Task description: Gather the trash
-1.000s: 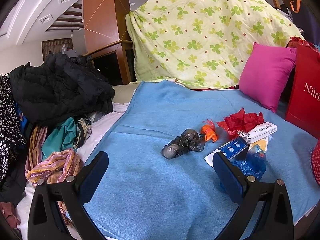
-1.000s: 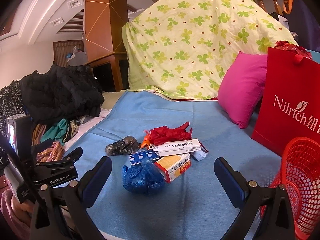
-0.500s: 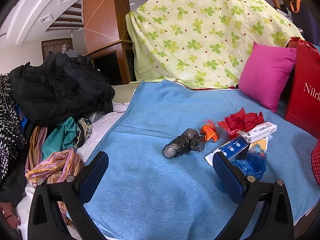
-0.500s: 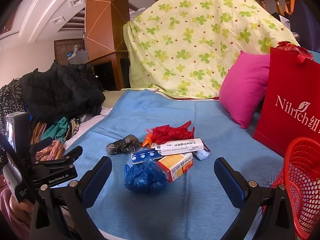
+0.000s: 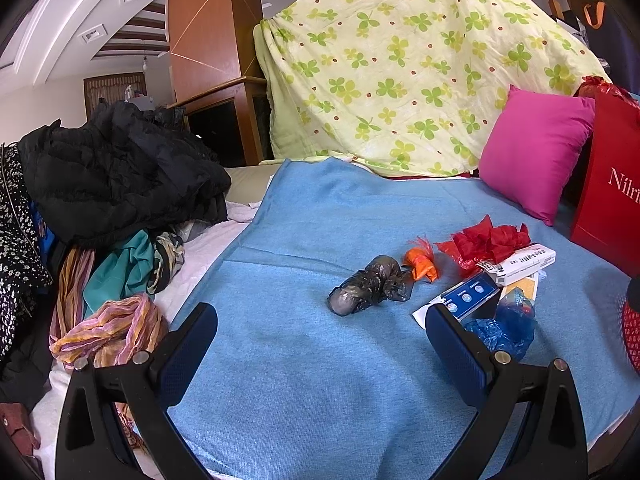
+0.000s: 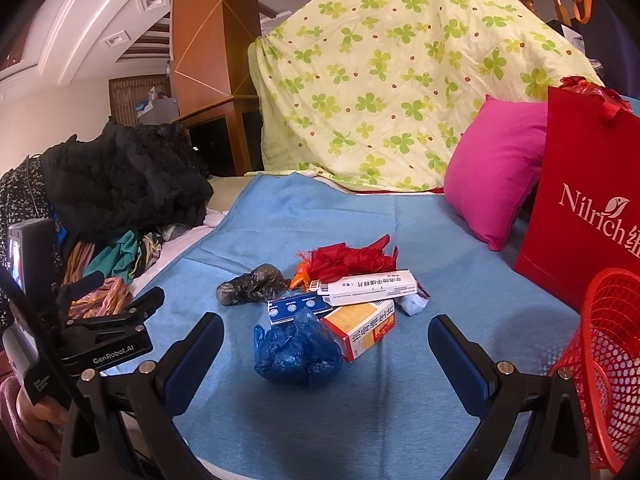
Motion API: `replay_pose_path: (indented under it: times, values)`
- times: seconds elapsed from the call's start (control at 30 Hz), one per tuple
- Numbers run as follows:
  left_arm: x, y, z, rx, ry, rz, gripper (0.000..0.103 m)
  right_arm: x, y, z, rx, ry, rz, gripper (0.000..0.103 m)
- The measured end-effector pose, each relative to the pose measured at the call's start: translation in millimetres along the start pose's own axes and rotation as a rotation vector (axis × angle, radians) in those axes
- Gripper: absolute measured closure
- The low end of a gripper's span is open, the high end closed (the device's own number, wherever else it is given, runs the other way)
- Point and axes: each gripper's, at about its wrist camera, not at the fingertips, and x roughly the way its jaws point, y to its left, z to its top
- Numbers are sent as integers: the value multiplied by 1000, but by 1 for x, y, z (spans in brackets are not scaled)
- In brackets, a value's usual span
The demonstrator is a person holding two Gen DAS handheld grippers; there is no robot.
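Blue blanket (image 5: 320,208) with trash pile (image 6: 340,292), left tool (image 5: 320,344) and right tool (image 6: 326,346) hovering level, both spread wide, empty

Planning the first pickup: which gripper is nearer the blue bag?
Right. The right gripper faces the blue bag head-on; the left gripper has it beyond its right finger.

Crumpled black bag (image 5: 370,285), orange wrapper (image 5: 422,265), red plastic (image 5: 486,240), boxes (image 6: 366,284) and blue bag (image 6: 298,350) lie clustered.

Trash pile (image 6: 328,300) mid-blanket (image 6: 360,420), basket (image 6: 600,360) right, clothes (image 6: 120,192) left, pillow (image 6: 492,168) behind.
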Motion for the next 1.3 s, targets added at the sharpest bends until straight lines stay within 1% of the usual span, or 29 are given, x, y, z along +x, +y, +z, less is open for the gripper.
replay_pose_path:
  times: [0.07, 0.2, 0.33, 0.37, 0.5, 0.6, 0.73, 0.8, 0.83, 0.87, 0.9, 0.93, 1.07, 1.17, 1.2, 1.23, 1.3]
  values:
    - [1, 2, 0, -2, 4, 1, 0, 2, -3, 0, 35, 42, 14, 0]
    - [5, 4, 1, -5, 19, 1, 0, 4, -6, 1, 87, 94, 36, 0]
    - [13, 9, 2, -9, 39, -1, 0, 24, -4, -2, 75, 91, 60, 0]
    - [15, 12, 3, -12, 45, -3, 0, 32, -4, -4, 78, 104, 73, 0]
    - [37, 25, 4, -33, 104, -1, 0, 61, -3, -7, 101, 146, 125, 0]
    - [53, 36, 5, -49, 145, -10, 0, 83, 0, -9, 121, 196, 161, 0]
    - [76, 46, 8, -63, 200, -37, 0, 110, 5, -15, 125, 262, 188, 0]
    - [89, 46, 10, -63, 227, -54, 0, 124, 7, -19, 110, 297, 172, 1]
    - [96, 45, 11, -62, 239, -62, 0, 133, 9, -21, 105, 328, 160, 2]
    - [101, 44, 12, -60, 249, -69, 0, 139, 10, -24, 105, 351, 159, 10]
    - [111, 40, 12, -56, 272, -88, 0, 147, 10, -27, 112, 393, 160, 17]
    - [118, 37, 13, -54, 289, -104, 0, 153, 9, -30, 121, 427, 152, 18]
    - [149, 21, 16, -26, 332, -153, 0, 168, 4, -35, 134, 461, 120, 18]
    - [168, 14, 17, -6, 357, -196, 0, 176, 4, -39, 125, 477, 102, 22]
    - [178, 11, 17, 6, 371, -215, 0, 175, 5, -39, 125, 472, 105, 24]
    - [186, 8, 15, 19, 381, -217, 0, 175, 6, -39, 118, 466, 103, 26]
    - [201, 4, 11, 40, 399, -204, 3, 172, 8, -38, 110, 457, 112, 34]
